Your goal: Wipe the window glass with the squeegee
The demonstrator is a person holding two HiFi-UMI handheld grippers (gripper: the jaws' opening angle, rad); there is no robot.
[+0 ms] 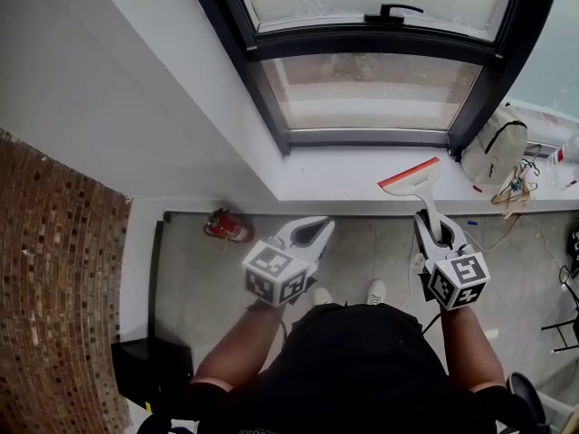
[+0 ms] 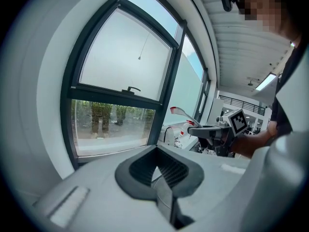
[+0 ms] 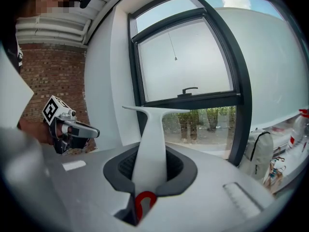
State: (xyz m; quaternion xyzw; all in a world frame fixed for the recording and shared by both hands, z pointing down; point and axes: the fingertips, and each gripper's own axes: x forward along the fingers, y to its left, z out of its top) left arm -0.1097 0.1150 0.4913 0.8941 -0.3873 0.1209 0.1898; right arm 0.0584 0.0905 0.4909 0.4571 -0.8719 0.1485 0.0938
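Head view: The window glass occupies the upper centre of the frame, set in a dark window frame. A white sill runs below it. The right gripper is at centre right, with its jaws closed on the white handle of the squeegee. The orange-edged blade of the squeegee lies over the sill, below the lower right corner of the glass and apart from it. The left gripper is at centre, over the floor, and its jaws carry nothing. A red fire extinguisher lies on the floor left of it. A white bag sits on the sill at right. A brick wall fills the left edge.

Left gripper view: The jaws of the left gripper are brought together with nothing between them. The window glass is at centre left, with a window handle above it. The right gripper appears at right, and the squeegee projects from it toward the window.

Right gripper view: The jaws of the right gripper clamp the squeegee by its handle. The blade is at the top, in front of the window glass. The left gripper is at left.
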